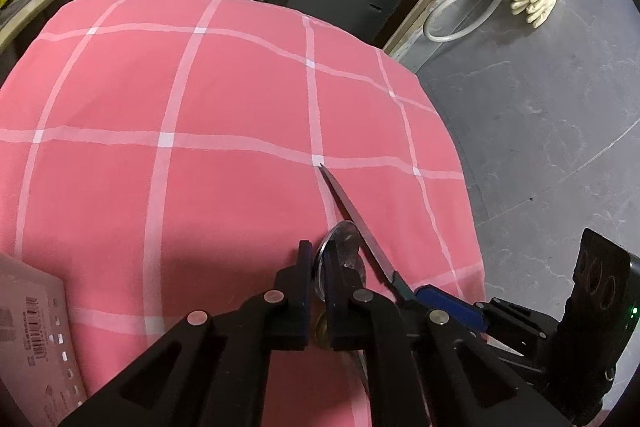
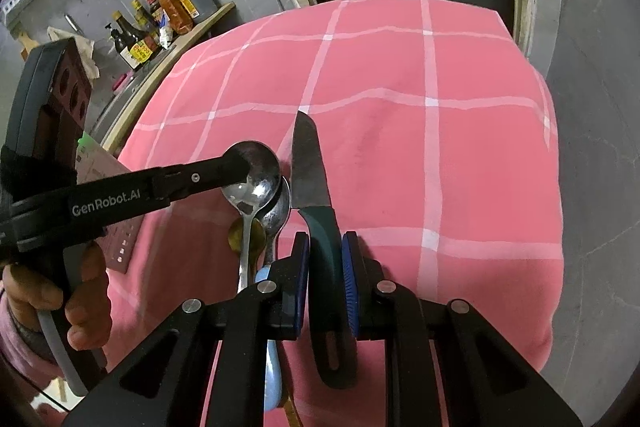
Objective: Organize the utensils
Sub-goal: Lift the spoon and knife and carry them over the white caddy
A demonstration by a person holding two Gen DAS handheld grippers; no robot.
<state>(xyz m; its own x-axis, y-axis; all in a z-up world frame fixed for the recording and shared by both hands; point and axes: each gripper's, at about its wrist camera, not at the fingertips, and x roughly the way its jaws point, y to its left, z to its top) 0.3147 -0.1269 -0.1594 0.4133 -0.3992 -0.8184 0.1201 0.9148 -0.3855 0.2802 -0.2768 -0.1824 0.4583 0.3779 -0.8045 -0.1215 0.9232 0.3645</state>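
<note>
Several utensils lie close together on a pink checked tablecloth. My left gripper is shut on the rim of a steel spoon's bowl. In the right wrist view the left gripper reaches in from the left onto that spoon. A second steel spoon and a brownish spoon lie under it. Beside them lies a knife with a dark green handle. My right gripper is closed around that handle, its blue pads against both sides. A light blue handle shows below.
A flat printed box lies at the cloth's near left. Sauce bottles stand on a shelf at the far left. The cloth drops off to grey floor on the right. A person's hand holds the left gripper's grip.
</note>
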